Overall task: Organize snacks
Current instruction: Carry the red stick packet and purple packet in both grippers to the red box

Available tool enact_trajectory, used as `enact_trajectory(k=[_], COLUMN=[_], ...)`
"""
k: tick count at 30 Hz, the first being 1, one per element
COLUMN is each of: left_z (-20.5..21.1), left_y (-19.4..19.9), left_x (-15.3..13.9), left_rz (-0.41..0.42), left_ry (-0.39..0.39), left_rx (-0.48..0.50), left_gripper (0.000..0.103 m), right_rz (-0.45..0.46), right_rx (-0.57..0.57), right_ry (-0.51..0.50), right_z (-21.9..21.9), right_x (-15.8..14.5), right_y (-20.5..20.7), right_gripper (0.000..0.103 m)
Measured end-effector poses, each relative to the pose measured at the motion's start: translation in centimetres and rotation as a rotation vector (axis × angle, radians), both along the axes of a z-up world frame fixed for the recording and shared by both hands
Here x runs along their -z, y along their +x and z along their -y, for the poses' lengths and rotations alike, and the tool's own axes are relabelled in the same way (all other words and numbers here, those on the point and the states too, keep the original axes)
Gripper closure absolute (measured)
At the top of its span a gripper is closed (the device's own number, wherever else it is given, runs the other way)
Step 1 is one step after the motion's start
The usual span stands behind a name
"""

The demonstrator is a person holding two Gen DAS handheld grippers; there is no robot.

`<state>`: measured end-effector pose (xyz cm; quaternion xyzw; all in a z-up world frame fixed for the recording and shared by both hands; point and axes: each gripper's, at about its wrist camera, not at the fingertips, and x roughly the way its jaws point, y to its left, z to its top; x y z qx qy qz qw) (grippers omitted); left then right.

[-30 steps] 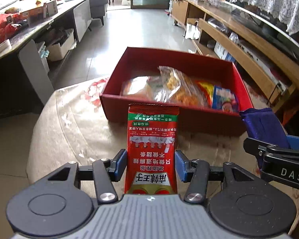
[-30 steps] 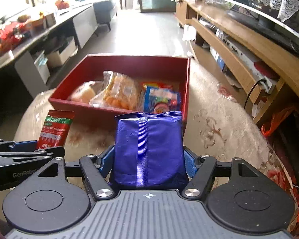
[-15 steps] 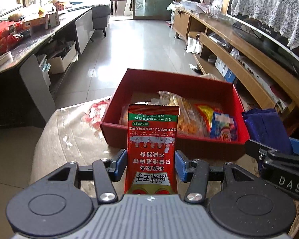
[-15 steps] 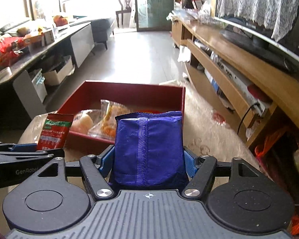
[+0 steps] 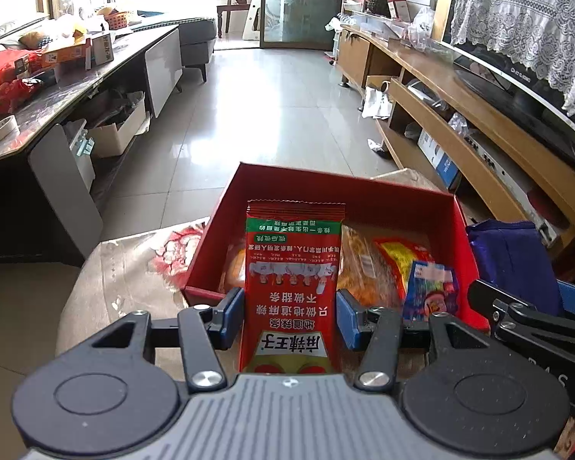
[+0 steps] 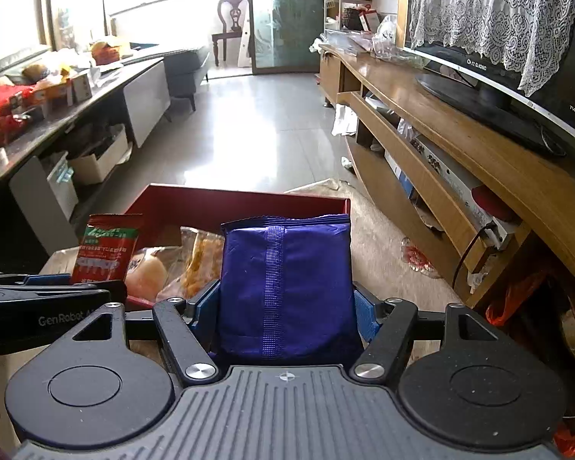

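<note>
My left gripper (image 5: 290, 316) is shut on a red snack packet (image 5: 293, 268) with a green band, held upright over the near wall of the red box (image 5: 464, 222). My right gripper (image 6: 285, 310) is shut on a blue snack bag (image 6: 285, 280), held upright just before the box (image 6: 241, 201). The box holds several snack bags: an orange clear bag (image 5: 358, 264), a yellow-red one (image 5: 402, 257) and a blue-red one (image 5: 433, 287). The blue bag (image 5: 513, 260) shows at the right of the left wrist view; the red packet (image 6: 105, 249) shows at the left of the right wrist view.
The box rests on a round beige-clothed table (image 5: 126, 268). A wooden TV shelf (image 6: 460, 153) runs along the right. A dark counter (image 5: 76, 84) with clutter runs along the left. Tiled floor (image 5: 268, 107) lies beyond.
Both grippers have risen and moved forward towards the box with their snacks. The box now sits lower and closer in both views. Both grips are unchanged.
</note>
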<state>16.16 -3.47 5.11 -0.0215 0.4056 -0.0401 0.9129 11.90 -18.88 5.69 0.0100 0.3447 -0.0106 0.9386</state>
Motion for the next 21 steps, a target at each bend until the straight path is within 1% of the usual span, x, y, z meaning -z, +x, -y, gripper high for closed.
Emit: enact_trajectory(k=[11, 18, 21], left_z=[1.1, 1.5, 1.7], left_y=[3.0, 4.9, 5.7], left_x=[0.4, 1.5, 1.8], left_rz=[0.002, -0.021, -0.024], left_ry=[0.027, 0.043, 0.039], left_rx=[-0.012, -0.019, -0.026], left_gripper=[0.055, 0.055, 0.055], right_rz=[-0.009, -0.036, -0.045], right_rx=[0.024, 0.039, 0.041], right_ry=[-0.004, 0.015, 0.015], right_z=[0.8, 1.5, 1.6], right_x=[0.5, 1.4, 1.8], right_y=[2.8, 4.5, 5.3], right_gripper=[0.028, 0.028, 0.028])
